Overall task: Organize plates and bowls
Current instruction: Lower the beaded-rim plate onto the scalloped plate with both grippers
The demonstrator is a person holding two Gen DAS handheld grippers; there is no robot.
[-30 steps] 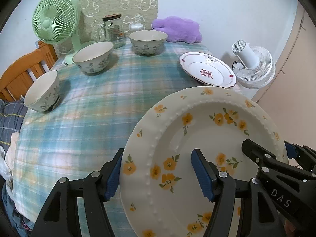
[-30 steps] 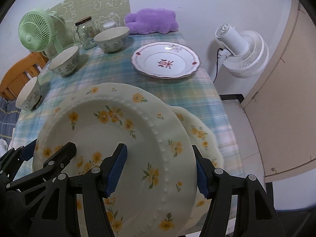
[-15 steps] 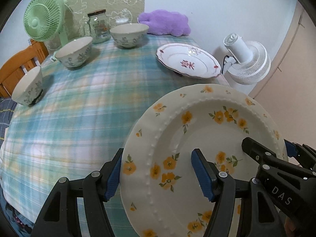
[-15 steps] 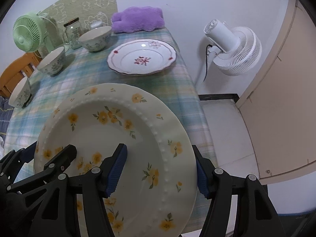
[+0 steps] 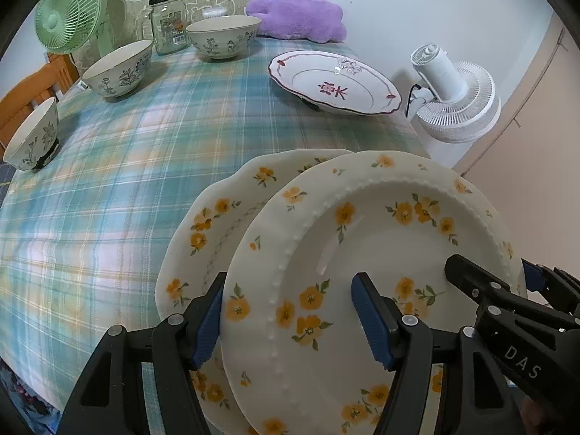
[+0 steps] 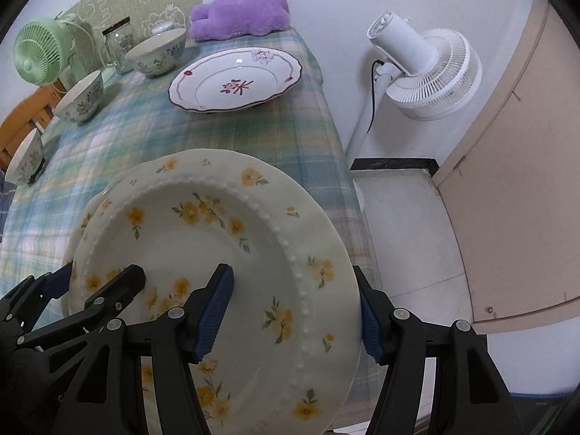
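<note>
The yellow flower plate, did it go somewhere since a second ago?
Both tools, left and right, have kept their grip on the beaded flower plate and carried it back over the scalloped flower plate lying on the table. The bowls and the red-patterned plate stayed put.

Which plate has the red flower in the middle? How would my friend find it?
Look along the checked tablecloth toward the far end, where the purple plush toy lies. Just in front of that toy, on the side nearest the white fan, sits the red-flower plate. It has a wavy dark red rim, while the plates with yellow flowers are near the grippers.
</note>
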